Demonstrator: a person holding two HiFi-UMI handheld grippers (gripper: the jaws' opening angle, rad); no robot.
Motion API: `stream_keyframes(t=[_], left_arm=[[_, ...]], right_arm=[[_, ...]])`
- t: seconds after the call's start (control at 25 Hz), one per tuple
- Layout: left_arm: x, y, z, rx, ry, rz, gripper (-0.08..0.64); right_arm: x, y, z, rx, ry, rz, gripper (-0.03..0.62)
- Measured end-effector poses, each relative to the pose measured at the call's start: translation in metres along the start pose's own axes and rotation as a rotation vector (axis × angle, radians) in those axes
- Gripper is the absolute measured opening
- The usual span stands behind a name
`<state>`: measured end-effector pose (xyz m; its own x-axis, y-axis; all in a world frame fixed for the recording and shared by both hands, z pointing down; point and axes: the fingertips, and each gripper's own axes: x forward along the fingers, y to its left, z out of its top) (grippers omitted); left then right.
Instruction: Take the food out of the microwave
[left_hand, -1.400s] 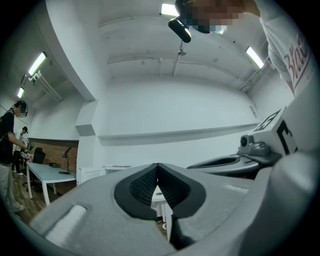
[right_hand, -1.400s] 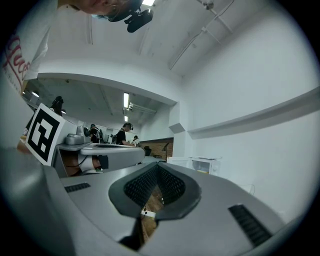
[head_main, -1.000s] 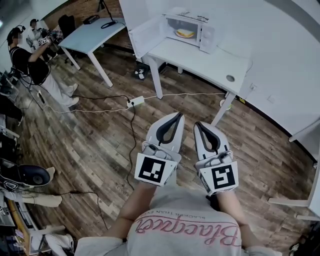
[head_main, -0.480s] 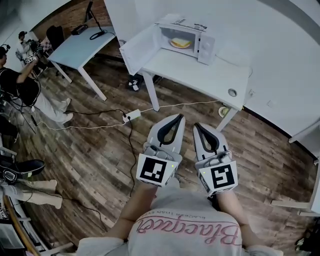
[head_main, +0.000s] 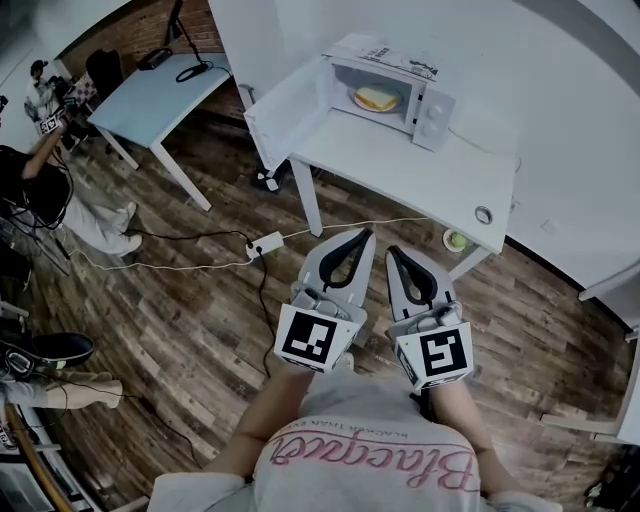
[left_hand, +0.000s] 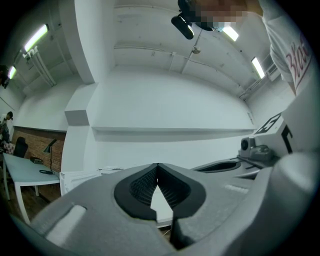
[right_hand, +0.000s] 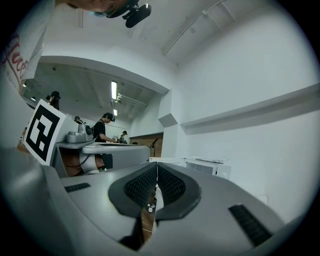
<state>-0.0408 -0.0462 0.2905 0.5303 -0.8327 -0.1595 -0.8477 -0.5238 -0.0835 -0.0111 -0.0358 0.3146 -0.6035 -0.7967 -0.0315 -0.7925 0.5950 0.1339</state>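
A white microwave (head_main: 395, 85) stands on a white table (head_main: 430, 165) at the top of the head view, its door (head_main: 283, 112) swung open to the left. Inside it lies a yellowish piece of food on a plate (head_main: 377, 98). My left gripper (head_main: 364, 236) and right gripper (head_main: 394, 251) are held side by side over the wooden floor, well short of the table, both pointing toward it. Each one is shut with nothing between its jaws. In the right gripper view the microwave (right_hand: 207, 166) shows small past the closed tips (right_hand: 157, 165).
A power strip (head_main: 265, 243) with cables lies on the floor in front of the table's leg. A light blue table (head_main: 150, 88) stands at the upper left, with a person (head_main: 45, 185) beside it. A small round object (head_main: 457, 240) sits on the floor under the white table.
The table and microwave have come nearer and grown larger in the head view. Both grippers keep the same shut pose in front of me.
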Motion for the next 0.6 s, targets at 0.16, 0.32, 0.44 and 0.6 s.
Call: stream_keyframes(t=[0.16,0.32,0.44,0.6], left_arm=[[0.011,0.025,-0.008,-0.016,0.012,-0.007,0.006],[0.022,0.042,-0.014,-0.013,0.016,-0.008,0.006],[0.029,0.051,-0.021,-0.025,0.026,-0.005,0.006],[0.048,0.064,-0.029,-0.019,0.037,-0.004,0.006]], right_arm=[[0.028,0.000,-0.002,0.003,0.007,-0.003,0.011],[0.047,-0.004,-0.009,0.001,0.028,-0.002,0.011],[0.058,-0.011,-0.011,0.008,0.031,-0.008,0.011],[0.076,-0.027,-0.016,0.012,0.036,-0.008,0.011]])
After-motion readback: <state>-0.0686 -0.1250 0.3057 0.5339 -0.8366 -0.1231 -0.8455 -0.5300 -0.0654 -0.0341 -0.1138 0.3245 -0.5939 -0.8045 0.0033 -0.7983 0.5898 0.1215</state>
